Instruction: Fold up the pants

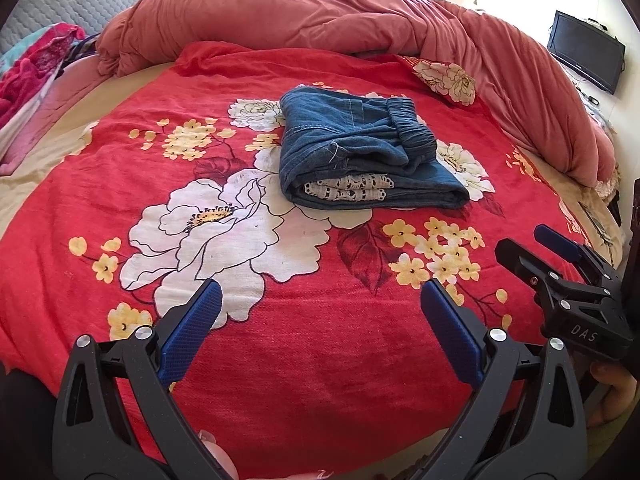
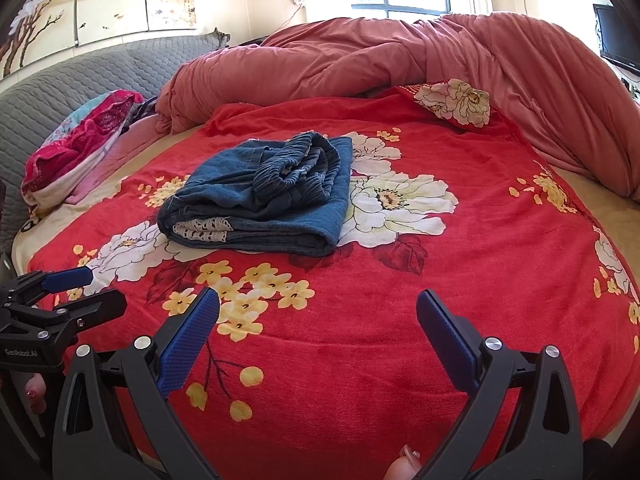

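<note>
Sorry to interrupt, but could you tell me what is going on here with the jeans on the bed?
A person holds a claw in each hand, folding pants. The blue denim pants already lie folded in a compact bundle on the red floral bedspread, with a strip of white lace showing at the near edge. The left claw and the right claw are both open, empty and short of the pants, touching nothing. A pink duvet is bunched up behind.
</note>
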Motion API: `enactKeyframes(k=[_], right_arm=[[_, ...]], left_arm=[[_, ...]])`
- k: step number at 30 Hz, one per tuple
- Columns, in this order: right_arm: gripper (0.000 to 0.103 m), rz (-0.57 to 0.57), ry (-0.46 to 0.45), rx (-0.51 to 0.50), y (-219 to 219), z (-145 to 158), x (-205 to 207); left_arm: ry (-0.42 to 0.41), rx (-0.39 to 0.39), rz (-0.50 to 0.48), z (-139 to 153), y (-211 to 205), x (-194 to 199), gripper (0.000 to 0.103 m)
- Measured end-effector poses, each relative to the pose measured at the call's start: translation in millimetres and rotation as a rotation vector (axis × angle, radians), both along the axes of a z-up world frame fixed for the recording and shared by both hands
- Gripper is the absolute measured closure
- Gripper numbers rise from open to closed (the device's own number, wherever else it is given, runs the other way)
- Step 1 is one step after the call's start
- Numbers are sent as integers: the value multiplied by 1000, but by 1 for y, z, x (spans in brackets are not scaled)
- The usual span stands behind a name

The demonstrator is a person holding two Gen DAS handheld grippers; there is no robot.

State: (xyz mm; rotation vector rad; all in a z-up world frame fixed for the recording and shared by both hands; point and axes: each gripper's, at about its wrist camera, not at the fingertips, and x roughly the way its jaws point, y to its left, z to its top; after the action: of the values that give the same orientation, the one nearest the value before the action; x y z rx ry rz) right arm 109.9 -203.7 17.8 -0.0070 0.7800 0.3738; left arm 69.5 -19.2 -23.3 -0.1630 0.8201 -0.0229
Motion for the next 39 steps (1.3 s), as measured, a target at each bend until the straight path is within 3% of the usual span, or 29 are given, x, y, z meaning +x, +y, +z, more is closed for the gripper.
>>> enactKeyframes(k=[18, 28, 34, 39], right_arm=[[5, -7, 12, -28, 2, -3, 3], [5, -35, 31, -30, -7, -4, 12], [5, -114, 31, -38, -37, 6, 33], [5, -298, 58, -39, -116, 19, 78]], left_arm=[[-3, -22, -20, 3, 2, -1, 10], [-6, -144, -18, 7, 24, 3, 10], [-39, -165, 111, 17, 75, 12, 10], [102, -74, 313, 5, 161, 55, 9]])
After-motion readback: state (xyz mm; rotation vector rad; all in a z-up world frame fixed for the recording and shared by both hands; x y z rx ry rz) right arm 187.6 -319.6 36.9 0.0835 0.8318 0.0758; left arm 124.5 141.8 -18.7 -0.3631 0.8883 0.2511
